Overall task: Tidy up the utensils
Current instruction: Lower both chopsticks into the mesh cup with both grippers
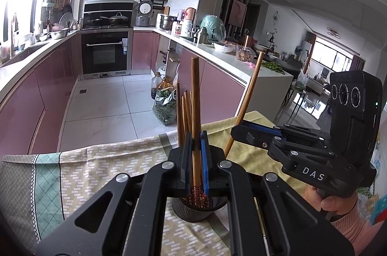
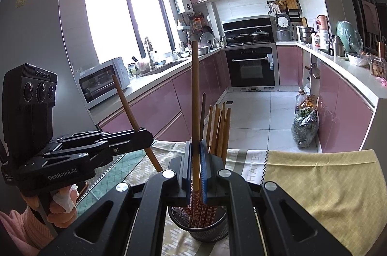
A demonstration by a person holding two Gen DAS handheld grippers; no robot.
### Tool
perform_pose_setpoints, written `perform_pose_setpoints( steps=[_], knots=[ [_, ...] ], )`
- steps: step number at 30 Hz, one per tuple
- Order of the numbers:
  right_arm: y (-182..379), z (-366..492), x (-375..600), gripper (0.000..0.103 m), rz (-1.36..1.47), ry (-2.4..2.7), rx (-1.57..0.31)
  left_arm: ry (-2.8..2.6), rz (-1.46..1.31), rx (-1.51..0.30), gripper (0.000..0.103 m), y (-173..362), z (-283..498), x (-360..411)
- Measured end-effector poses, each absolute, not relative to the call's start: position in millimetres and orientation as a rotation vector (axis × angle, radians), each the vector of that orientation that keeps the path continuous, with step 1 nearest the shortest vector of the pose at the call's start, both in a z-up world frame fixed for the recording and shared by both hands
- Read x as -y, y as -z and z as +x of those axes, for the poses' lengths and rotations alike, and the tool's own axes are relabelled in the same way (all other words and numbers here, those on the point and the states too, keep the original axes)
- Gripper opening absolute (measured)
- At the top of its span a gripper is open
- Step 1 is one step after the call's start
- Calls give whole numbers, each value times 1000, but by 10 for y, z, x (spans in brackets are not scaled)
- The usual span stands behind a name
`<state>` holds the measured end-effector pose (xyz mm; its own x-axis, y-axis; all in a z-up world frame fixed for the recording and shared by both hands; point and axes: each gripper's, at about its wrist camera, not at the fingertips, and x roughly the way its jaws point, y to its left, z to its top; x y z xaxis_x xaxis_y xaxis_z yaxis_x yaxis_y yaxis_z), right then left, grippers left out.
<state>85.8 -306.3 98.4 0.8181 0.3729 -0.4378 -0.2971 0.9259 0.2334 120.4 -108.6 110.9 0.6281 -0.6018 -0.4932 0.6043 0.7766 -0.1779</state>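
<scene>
Over the black mesh holder, both grippers meet, each clamped on one wooden chopstick.

Left gripper: jaws nearly closed, the blue pads pressing a single chopstick between them. The stick stands close to upright; its red patterned lower end sits inside the mesh holder, directly below the jaws. From the right wrist view, the left gripper comes in from the left side, and its chopstick looks tilted, top leaning away to the left, lower end running down towards the holder, where the right gripper's frame hides it.

Right gripper: same condition, jaws narrowed onto one chopstick, near vertical, patterned end down in the mesh holder. From the left wrist view, the right gripper reaches in from the right, and its chopstick slants, top to the right.

Other chopsticks already stand in the holder, bunched just behind the gripped ones, tops fanned slightly; also seen from the left.

Holder rests on a table covered by a patterned cloth, with a yellow cloth lying to the right of the holder.

Background: kitchen with pink cabinets, a black oven, and a microwave on the counter.
</scene>
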Motion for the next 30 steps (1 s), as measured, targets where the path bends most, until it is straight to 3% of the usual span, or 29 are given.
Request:
perform_pose_setpoints(
  steps=[30],
  knots=[
    [-714, 978, 3020, 6, 153, -367, -576, 690, 84, -637, 7, -855, 1418, 1253]
  ],
)
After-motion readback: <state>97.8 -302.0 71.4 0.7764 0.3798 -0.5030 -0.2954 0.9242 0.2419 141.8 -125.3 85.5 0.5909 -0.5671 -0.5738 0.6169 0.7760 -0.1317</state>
